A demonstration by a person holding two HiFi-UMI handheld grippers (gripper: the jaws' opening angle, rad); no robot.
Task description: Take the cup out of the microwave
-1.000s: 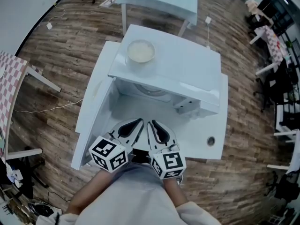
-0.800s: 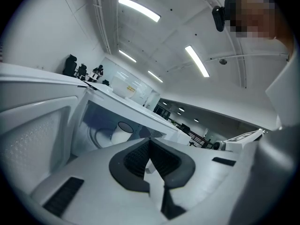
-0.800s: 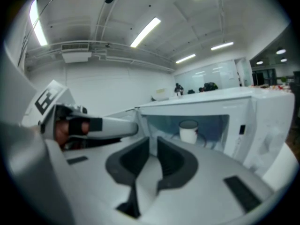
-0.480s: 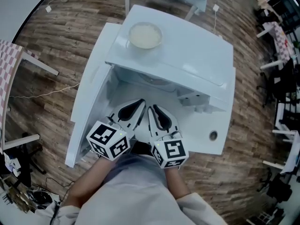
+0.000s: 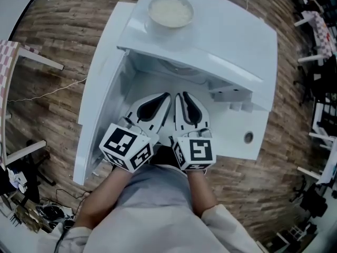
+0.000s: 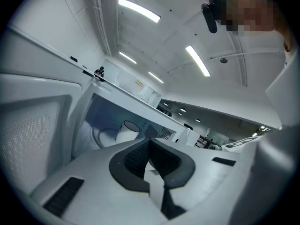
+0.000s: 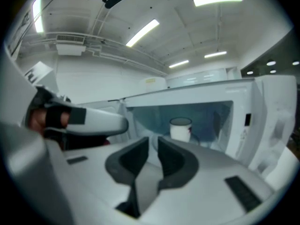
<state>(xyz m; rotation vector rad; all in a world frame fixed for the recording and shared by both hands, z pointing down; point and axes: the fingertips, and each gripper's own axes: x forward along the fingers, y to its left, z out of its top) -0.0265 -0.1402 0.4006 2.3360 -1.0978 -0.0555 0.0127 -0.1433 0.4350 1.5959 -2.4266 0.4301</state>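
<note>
A white microwave (image 5: 210, 36) stands on a white table with its door (image 5: 97, 104) swung open to the left. The white cup (image 7: 180, 128) stands upright inside the cavity, and the left gripper view shows the cup (image 6: 125, 131) from the left side. In the head view the microwave's top hides it. My left gripper (image 5: 167, 95) and right gripper (image 5: 184, 94) lie side by side just in front of the opening, pointing in. The left gripper (image 6: 149, 140) is shut with its tips touching. The right gripper (image 7: 153, 142) is shut to a thin slit. Neither holds anything, and both are short of the cup.
A pale bowl (image 5: 170, 10) sits on top of the microwave. The control panel (image 7: 276, 121) flanks the cavity on the right. The table (image 5: 231, 141) has a round hole (image 5: 248, 137) near its right front. Wooden floor surrounds it, with furniture at the far right.
Both grippers have moved forward and a little down toward the microwave opening, staying side by side. The microwave now fills more of the head view. Jaws unchanged.
</note>
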